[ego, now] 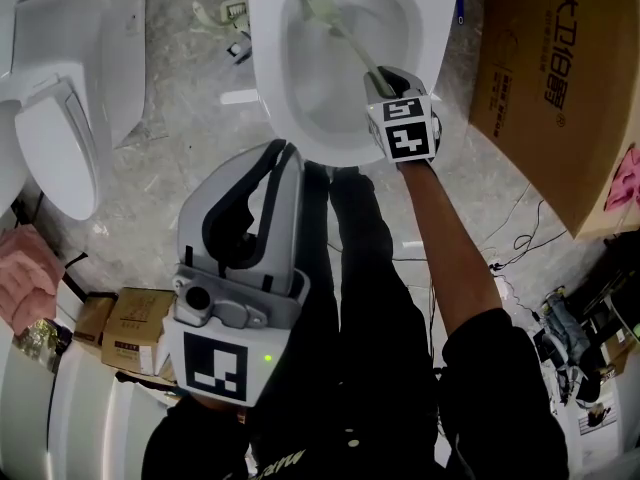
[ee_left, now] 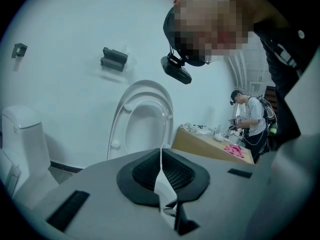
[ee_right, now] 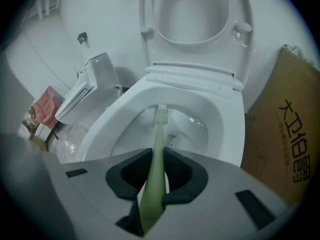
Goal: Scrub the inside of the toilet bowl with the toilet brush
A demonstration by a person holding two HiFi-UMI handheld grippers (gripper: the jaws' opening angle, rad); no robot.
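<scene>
The left gripper [ee_left: 161, 165] is being held idle short of the toilet bowl [ee_right: 229, 134], jaws pressed together on nothing. At the bowl's near rim, the right gripper [ee_right: 156, 173] is being closed tightly on the pale green handle of the toilet brush [ee_right: 156, 144], which is being gripped close to its end. The bristled head [ee_right: 160, 110] is being pressed against the bowl's far inner wall, just under the rim. With so slim a handle being held so far from the head, twisting or slipping between the pads is being risked by hard sideways strokes. Water may be flicked out if the bristles spring free, and the raised seat [ee_right: 192, 14] behind the bowl could be knocked by overreaching.
</scene>
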